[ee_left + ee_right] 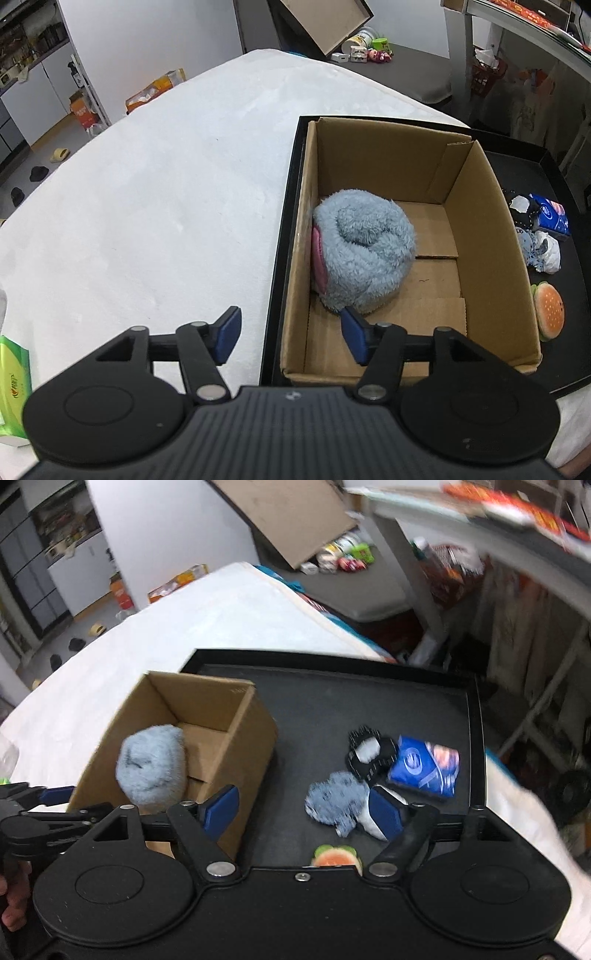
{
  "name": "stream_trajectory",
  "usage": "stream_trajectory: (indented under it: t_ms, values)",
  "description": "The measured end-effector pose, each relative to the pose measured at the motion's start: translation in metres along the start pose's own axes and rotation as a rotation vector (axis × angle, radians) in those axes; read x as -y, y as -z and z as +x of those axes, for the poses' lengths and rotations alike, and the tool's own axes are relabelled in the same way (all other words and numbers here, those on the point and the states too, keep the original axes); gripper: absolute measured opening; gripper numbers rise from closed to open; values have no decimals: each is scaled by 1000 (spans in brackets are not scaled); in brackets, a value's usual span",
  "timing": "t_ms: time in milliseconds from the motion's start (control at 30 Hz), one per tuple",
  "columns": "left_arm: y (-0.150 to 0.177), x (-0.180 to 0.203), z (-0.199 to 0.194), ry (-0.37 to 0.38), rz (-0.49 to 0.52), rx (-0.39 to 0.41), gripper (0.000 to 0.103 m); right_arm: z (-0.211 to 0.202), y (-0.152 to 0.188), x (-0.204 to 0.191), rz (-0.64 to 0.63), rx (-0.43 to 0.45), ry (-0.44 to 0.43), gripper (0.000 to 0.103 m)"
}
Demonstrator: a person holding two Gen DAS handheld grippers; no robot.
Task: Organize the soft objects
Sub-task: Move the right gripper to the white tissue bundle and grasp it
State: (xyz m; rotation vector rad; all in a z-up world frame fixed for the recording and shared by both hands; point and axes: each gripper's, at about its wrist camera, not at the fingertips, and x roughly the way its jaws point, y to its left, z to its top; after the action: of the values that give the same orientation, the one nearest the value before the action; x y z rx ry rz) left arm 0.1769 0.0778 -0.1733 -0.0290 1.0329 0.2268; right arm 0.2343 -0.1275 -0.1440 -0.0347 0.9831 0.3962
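One blue plush (pixel 364 251) lies in carton (pixel 388 147), just ahead of left gripper (pixel 291 334), jaws parted, empty. Right gripper (pixel 304 810) wide open, empty, over black tray (pixel 332 701); grey plush (pixel 332 803) just ahead between jaws, pads not touching. Likely light, squashy, non-slip; pinch across bulky middle. Burger toy (pixel 550 310) near.

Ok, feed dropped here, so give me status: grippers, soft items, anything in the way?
Left hand-held gripper open, empty. Right hand-held gripper open, empty, over tray. Blue plush in cardboard box. No obstruction visible.
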Motion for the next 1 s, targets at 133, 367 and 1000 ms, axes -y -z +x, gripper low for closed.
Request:
stream_trajectory:
  t_ms: [133, 367, 1000]
  values:
    - [-1, 2, -2, -16, -4, 8, 62, 11, 6, 13, 24, -18, 8, 77]
    - [-3, 9, 0, -44, 23, -6, 64, 25, 10, 31, 61, -45, 31, 77]
    - [-8, 21, 11, -89, 58, -61, 64, 76, 18, 77, 222, -164, 76, 67]
